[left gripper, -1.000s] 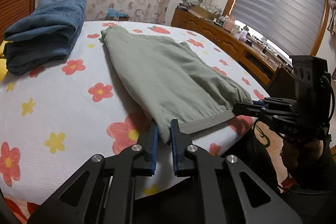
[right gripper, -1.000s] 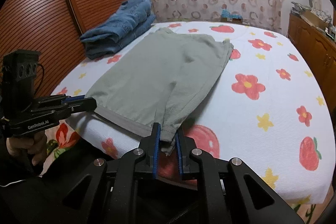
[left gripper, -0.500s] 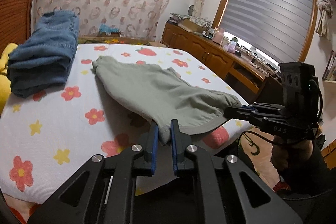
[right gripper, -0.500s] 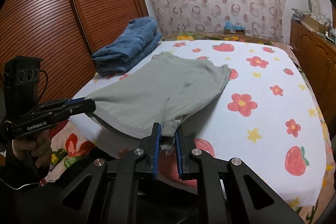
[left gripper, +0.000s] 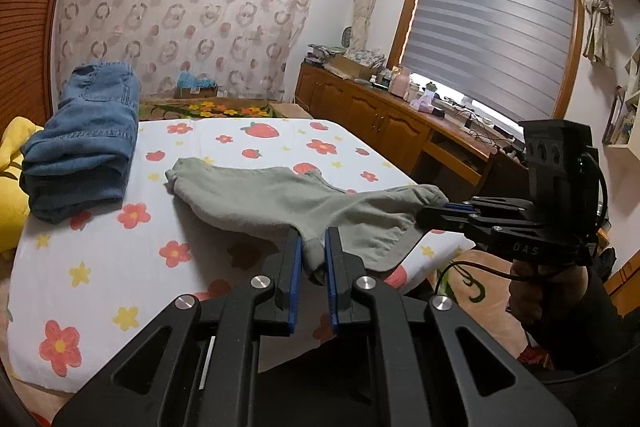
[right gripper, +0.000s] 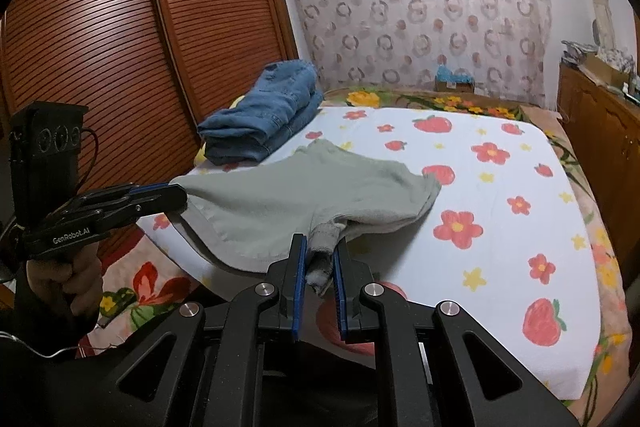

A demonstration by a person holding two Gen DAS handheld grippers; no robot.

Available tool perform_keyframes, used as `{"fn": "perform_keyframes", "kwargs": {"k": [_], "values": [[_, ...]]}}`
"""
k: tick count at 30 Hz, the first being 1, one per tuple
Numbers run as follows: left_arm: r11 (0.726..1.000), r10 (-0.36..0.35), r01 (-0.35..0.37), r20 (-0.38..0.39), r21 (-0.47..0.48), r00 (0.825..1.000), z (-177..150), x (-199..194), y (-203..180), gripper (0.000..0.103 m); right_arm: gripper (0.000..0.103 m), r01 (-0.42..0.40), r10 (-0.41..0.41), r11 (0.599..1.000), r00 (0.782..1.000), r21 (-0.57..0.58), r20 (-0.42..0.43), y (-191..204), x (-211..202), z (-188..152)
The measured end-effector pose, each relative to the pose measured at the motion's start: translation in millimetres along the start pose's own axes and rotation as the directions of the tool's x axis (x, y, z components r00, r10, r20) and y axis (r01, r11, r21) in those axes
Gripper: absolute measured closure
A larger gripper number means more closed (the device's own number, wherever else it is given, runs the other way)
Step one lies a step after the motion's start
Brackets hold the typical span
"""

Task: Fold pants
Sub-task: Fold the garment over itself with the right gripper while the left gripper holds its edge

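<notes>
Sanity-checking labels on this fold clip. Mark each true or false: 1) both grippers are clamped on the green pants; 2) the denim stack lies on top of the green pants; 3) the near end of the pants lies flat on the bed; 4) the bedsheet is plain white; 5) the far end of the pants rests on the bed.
1) True. The left gripper and right gripper each pinch a corner of the green pants.
2) False. The denim stack sits apart, beside them.
3) False. It hangs lifted between the grippers.
4) False. The bedsheet has flowers and strawberries.
5) True.
</notes>
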State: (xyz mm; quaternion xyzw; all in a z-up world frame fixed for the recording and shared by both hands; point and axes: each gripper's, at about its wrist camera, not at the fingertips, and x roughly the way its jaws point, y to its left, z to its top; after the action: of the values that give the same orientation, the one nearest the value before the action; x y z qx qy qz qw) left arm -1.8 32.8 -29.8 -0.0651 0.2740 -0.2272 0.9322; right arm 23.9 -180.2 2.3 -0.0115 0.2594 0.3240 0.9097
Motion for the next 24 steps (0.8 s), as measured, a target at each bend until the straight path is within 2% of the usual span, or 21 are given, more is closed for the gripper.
{"fn": "perform_keyframes", "kwargs": {"k": [8,18,24], "values": [[1.0,0.019,-0.019,0.005,0.001,1.0,6.8,8.4,6.8,0.091,0.091,0.021,-0.021,1.0,1.0,-0.021,0.013,-4.3,8.2,10.2],[0.997,0.073,-0.074,0.045,0.032,0.996,53.6,30.4,24.3,0.091,0.091,0.081,-0.079,0.995,0.996,-0.057,0.042,-8.8,47.8,49.5],[0.995,0.095,-0.096,0.037,0.032,0.995,67.1,48.4,34.8,0.091,0.091,0.102,-0.101,0.994,0.995,-0.05,0.019,-20.9,80.1,63.6]]}}
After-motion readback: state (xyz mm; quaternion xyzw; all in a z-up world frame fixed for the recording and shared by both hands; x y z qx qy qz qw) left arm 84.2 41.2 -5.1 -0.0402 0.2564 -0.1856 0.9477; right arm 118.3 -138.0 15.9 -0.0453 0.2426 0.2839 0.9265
